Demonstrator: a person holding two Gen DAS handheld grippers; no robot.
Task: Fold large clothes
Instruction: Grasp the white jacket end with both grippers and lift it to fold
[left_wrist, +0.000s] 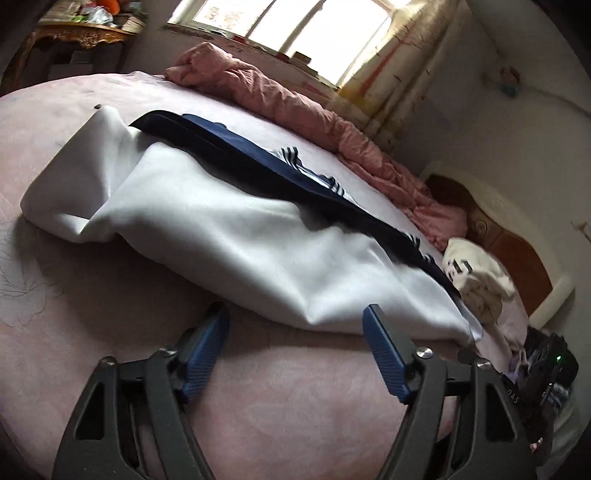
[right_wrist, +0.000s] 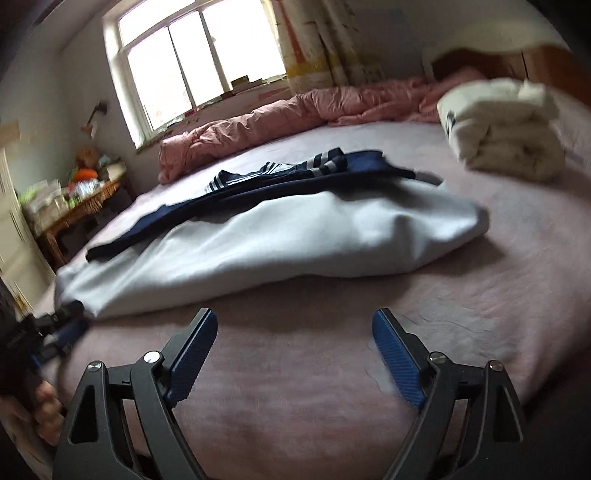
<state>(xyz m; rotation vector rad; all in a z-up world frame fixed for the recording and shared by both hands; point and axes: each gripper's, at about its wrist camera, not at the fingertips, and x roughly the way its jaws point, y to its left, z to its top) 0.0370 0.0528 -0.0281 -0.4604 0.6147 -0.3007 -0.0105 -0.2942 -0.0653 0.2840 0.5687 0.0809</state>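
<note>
Blue pads on the left gripper (left_wrist: 295, 314) and right gripper (right_wrist: 293, 319) stand wide apart, holding and touching nothing. The folded white and navy garment (left_wrist: 229, 236) lies just ahead on the pink bed (left_wrist: 280, 398).

The cream bundle (right_wrist: 502, 125) at the far right of the bed (right_wrist: 295, 387) is smeared by blur, its dark print unreadable. The clutter on the side tabletop (right_wrist: 79, 206) at left is too blurred to name. The left claw (right_wrist: 66, 332) is half cut off by the edge.
</note>
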